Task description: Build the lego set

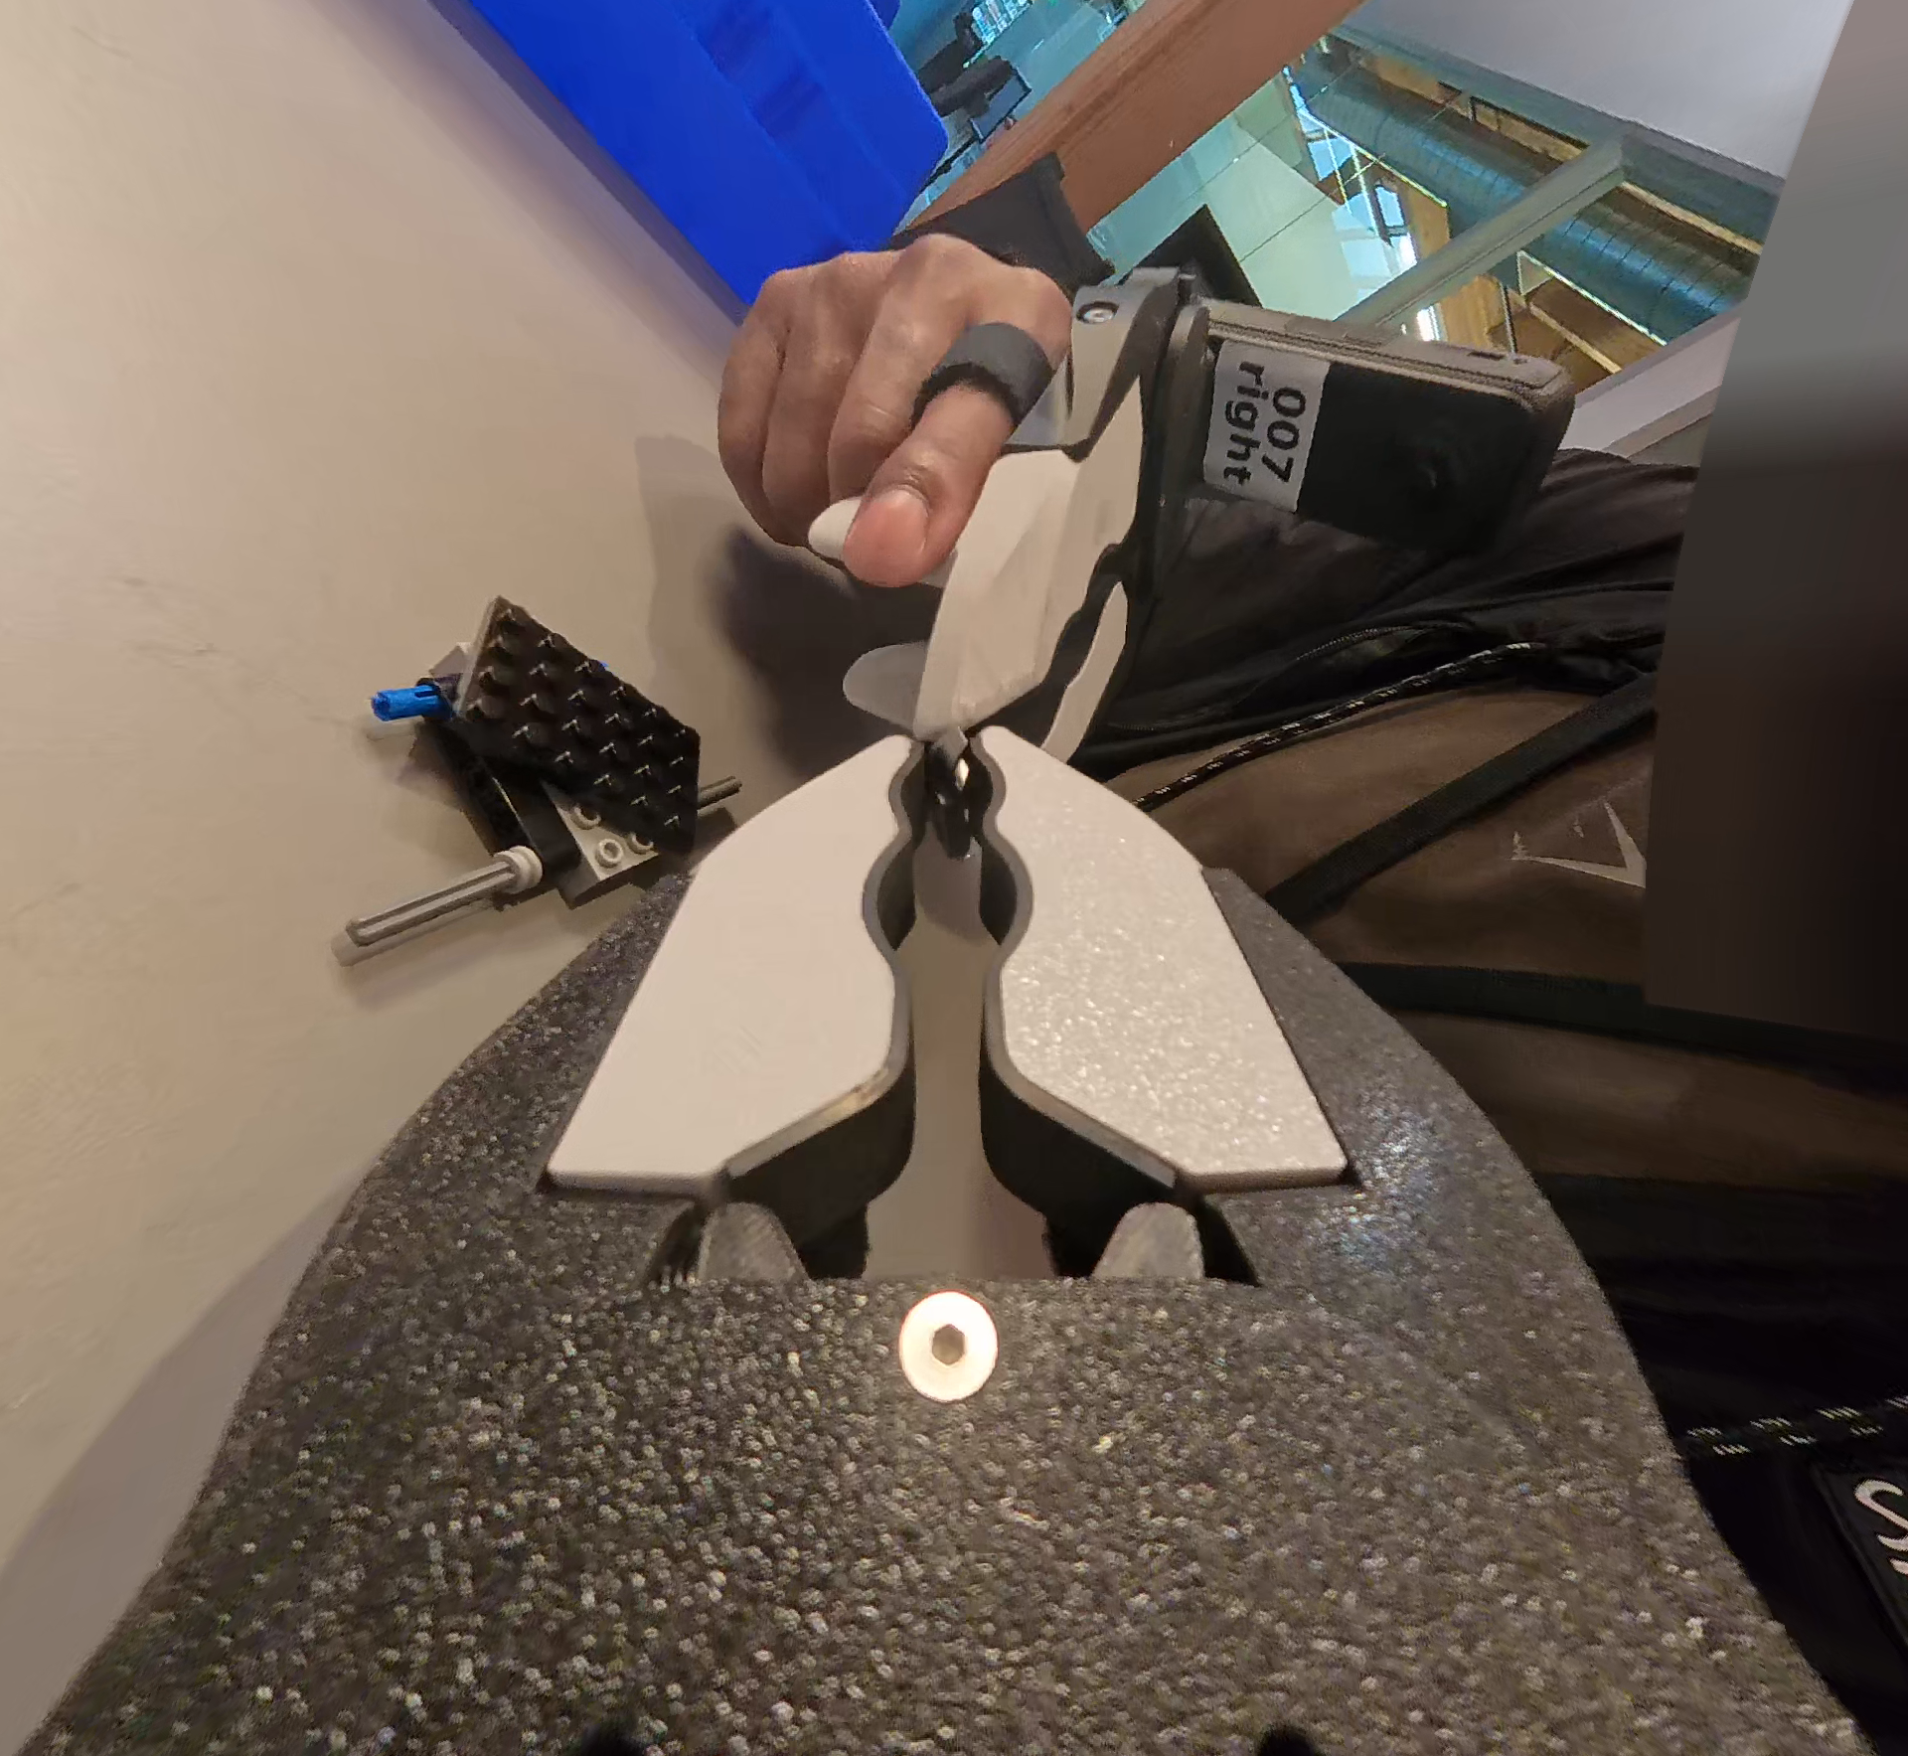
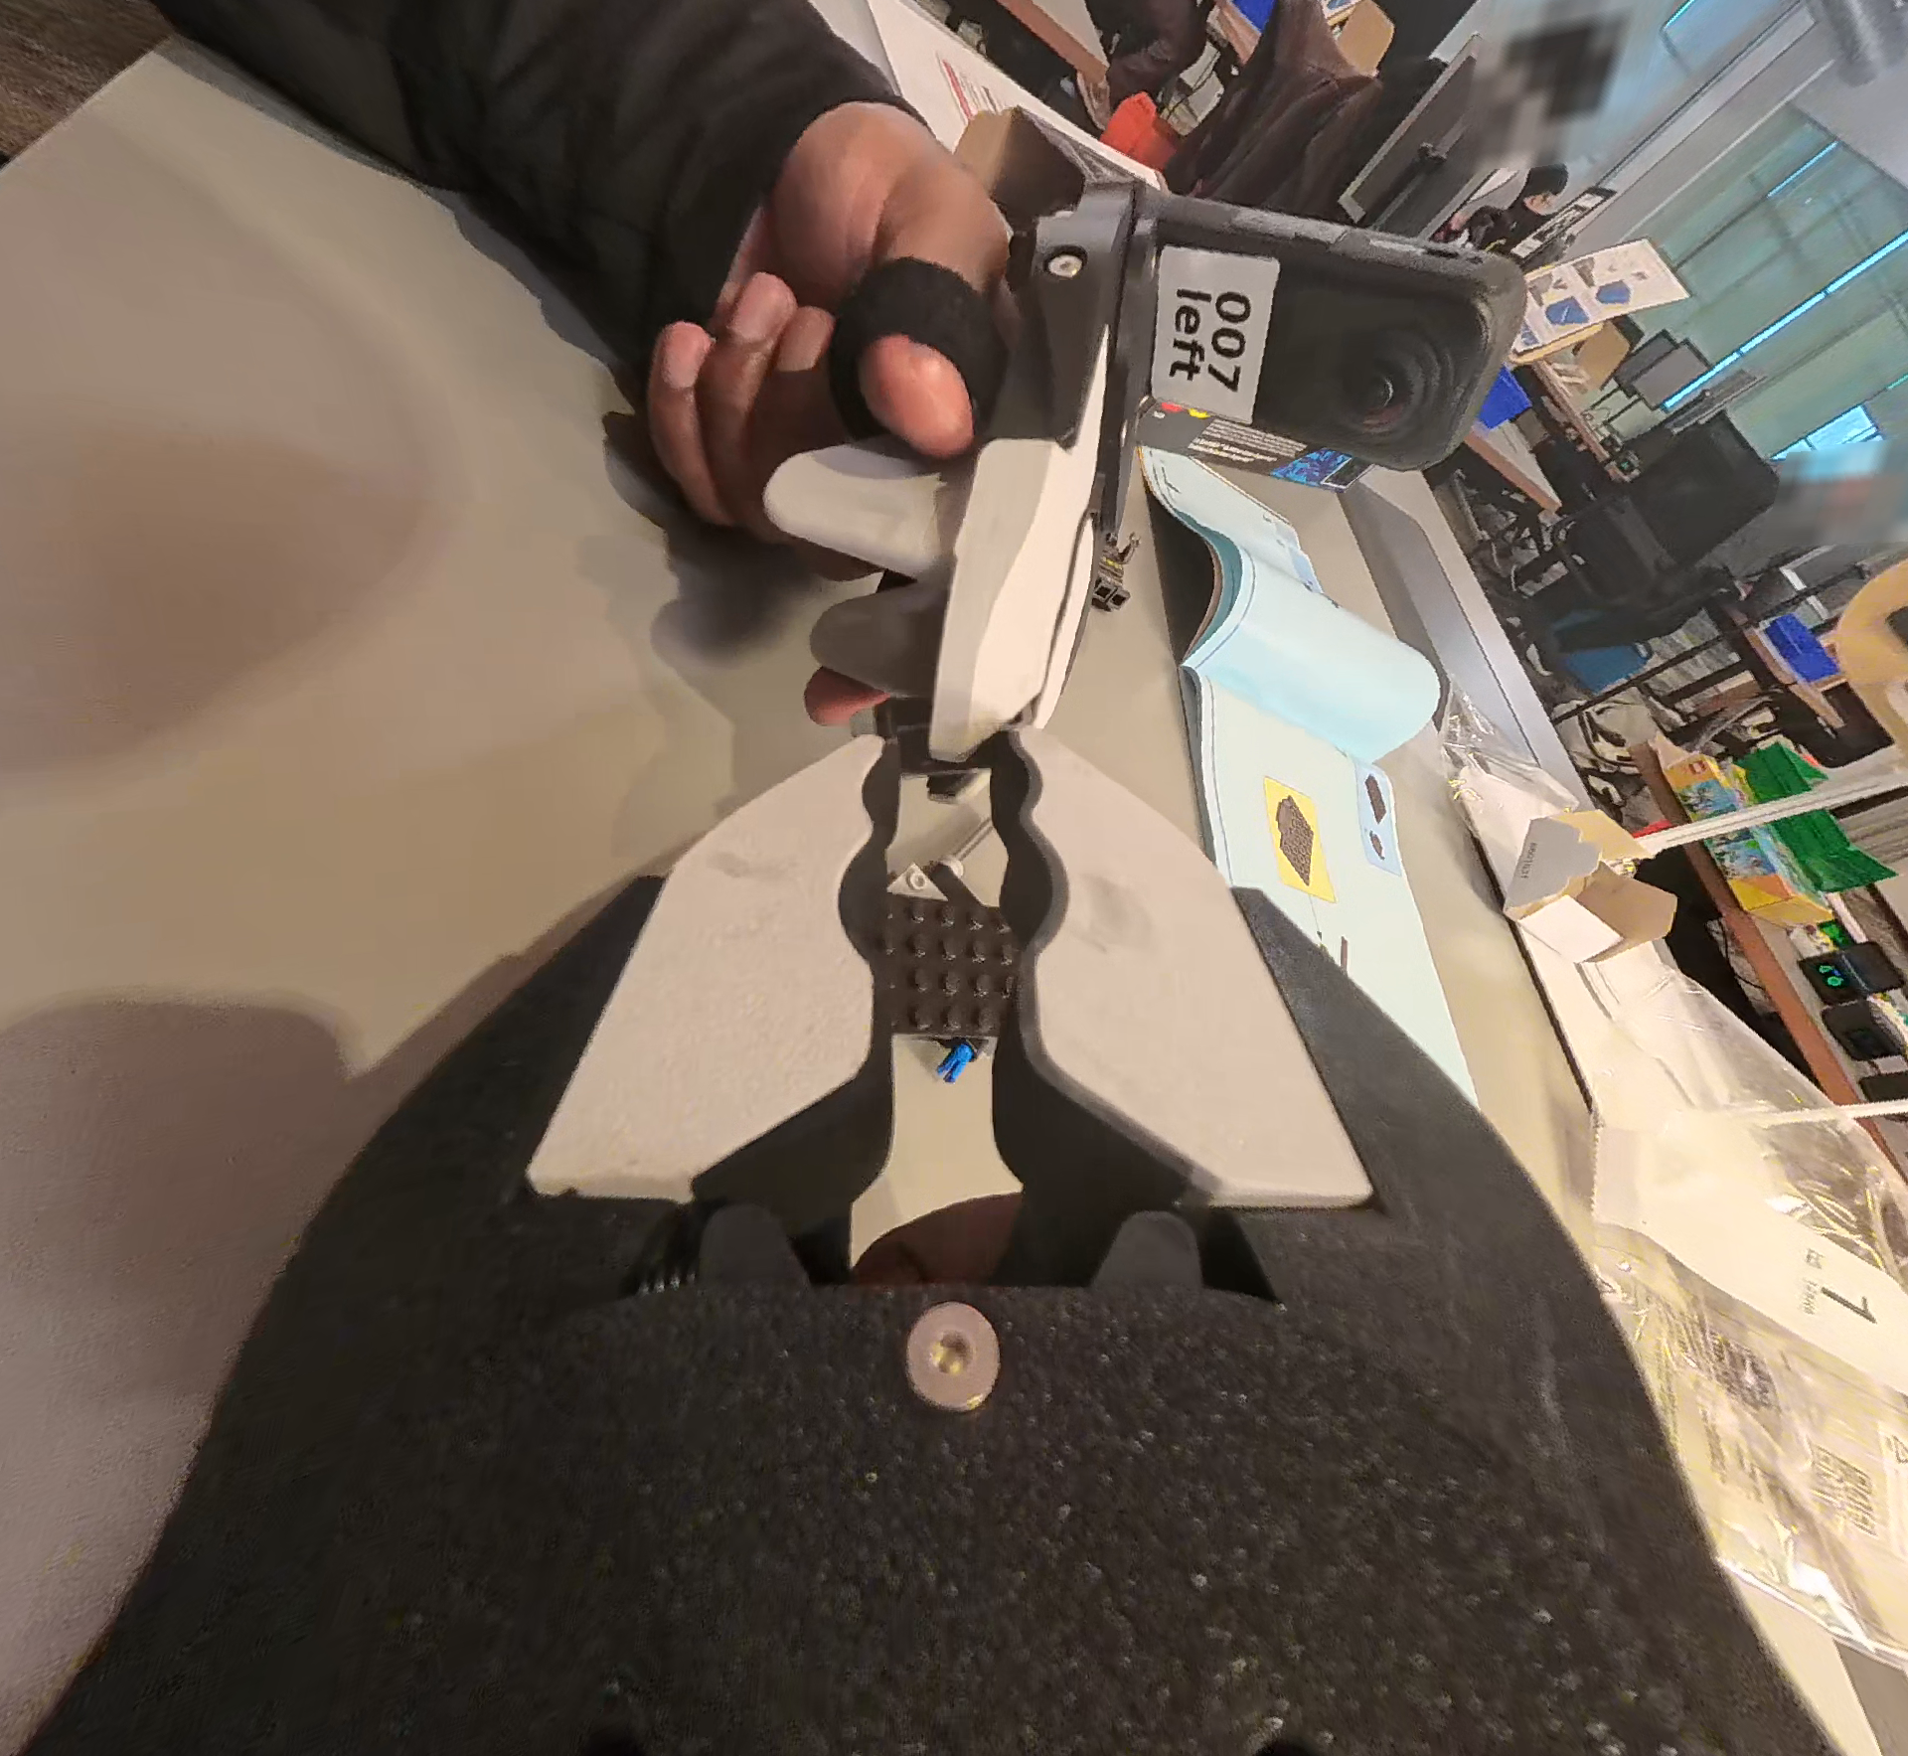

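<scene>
Above the black studded plate assembly (image 1: pixel 578 746) on the surface (image 1: pixel 207 467), a small black piece (image 1: pixel 952 803) is clamped by the left hand-held gripper (image 1: pixel 945 777). It is also pinched by the right hand-held gripper (image 2: pixel 934 772). An open booklet (image 2: pixel 1332 674) is seen beyond the assembly, a blue bin (image 1: pixel 661 34) beside it.

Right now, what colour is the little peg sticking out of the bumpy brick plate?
Blue. The peg pokes out beside the black studded plate; the left wrist view shows it best.

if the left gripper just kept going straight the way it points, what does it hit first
Almost at once, the right gripper: its pale fingertips sit right at the left gripper's tips, on the same small black piece pinched there. The black studded plate lies off to the side, out of that line.
</scene>
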`<state>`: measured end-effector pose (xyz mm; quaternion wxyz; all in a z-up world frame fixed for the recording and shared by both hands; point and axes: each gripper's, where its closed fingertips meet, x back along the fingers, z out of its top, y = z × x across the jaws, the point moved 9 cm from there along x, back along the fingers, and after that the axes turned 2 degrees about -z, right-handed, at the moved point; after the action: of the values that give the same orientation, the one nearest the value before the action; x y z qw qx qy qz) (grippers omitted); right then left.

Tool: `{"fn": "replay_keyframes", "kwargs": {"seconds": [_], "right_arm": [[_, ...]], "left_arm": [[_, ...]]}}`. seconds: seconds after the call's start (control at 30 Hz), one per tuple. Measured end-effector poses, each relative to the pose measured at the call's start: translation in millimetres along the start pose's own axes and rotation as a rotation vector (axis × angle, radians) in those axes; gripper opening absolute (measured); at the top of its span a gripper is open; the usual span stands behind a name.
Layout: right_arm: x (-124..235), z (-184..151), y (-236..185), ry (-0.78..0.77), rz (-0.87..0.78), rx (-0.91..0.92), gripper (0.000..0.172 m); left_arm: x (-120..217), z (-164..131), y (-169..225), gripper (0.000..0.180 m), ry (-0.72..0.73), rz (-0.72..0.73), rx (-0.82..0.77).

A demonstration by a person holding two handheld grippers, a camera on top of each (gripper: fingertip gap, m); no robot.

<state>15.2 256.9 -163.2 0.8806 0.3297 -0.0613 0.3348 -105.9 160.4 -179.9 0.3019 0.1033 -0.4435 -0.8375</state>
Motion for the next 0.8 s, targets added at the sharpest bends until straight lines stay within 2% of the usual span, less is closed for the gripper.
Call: {"fn": "replay_keyframes", "kwargs": {"seconds": [0.2, 0.33, 0.8], "right_arm": [[-1.4, -3.3, 3.6, -0.041, -0.028, -0.022, 0.016], [-0.9, -7.7, 8.4, -0.079, -0.068, -0.035, 0.016], [-5.5, -9.7, 6.7, -0.139, -0.099, -0.017, 0.016]], "left_arm": [[3.5, 3.3, -2.7, 0.012, 0.043, 0.027, 0.017], [12.3, 6.7, -4.6, 0.016, 0.074, 0.095, 0.008], [4.5, 5.3, -8.5, 0.01, 0.066, 0.21, -0.04]]}}
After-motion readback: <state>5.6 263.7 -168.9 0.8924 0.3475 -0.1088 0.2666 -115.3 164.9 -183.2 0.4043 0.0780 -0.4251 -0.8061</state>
